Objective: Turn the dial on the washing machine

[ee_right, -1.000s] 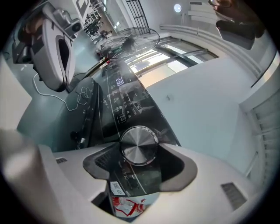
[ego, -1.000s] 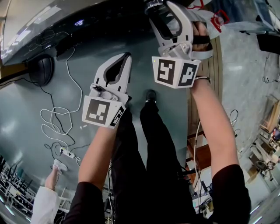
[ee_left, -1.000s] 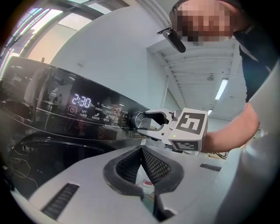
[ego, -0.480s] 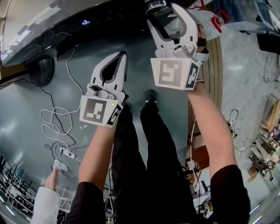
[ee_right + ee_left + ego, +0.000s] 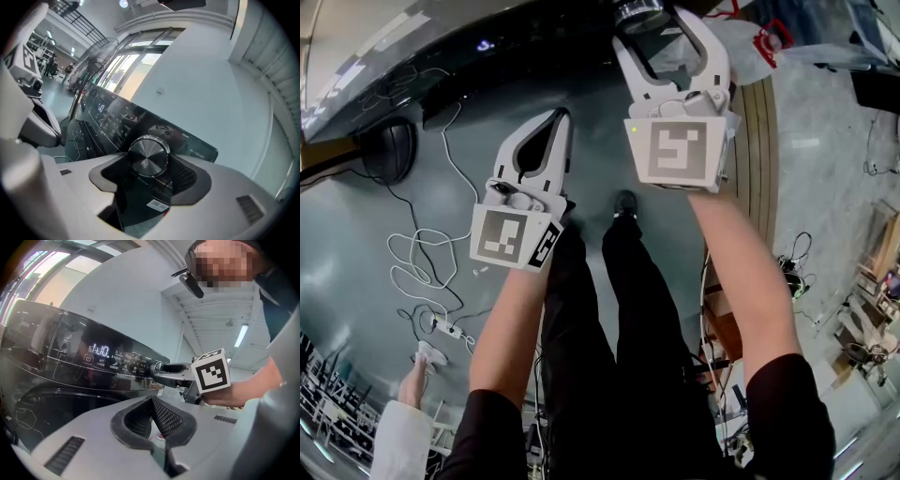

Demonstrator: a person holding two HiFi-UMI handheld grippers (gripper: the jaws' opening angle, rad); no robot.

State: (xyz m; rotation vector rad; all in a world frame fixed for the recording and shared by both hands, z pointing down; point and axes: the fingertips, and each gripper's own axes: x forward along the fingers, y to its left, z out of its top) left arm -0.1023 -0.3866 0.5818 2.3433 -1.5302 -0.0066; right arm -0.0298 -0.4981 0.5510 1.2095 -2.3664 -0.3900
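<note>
The black washing machine point(image 5: 441, 56) runs across the top of the head view, its lit control panel point(image 5: 101, 353) showing digits. Its round metal dial point(image 5: 148, 155) sits between the pads of my right gripper point(image 5: 658, 17), which is shut on it, one jaw on each side. In the left gripper view that gripper point(image 5: 174, 368) reaches in from the right onto the dial point(image 5: 155, 366). My left gripper point(image 5: 564, 116) hangs lower and to the left, away from the panel. It is shut and holds nothing, with its pads point(image 5: 161, 416) meeting.
White cables point(image 5: 422, 253) and a power strip point(image 5: 445, 328) lie on the grey floor at left, near a dark round object point(image 5: 386, 150). Another person's hand and white sleeve point(image 5: 405, 389) show at the lower left. A wooden platform point(image 5: 759, 141) lies at right.
My right gripper has rolled about the dial, so its marker cube now shows one face squarely to the head camera. The left gripper has drifted slightly left and stays shut.
</note>
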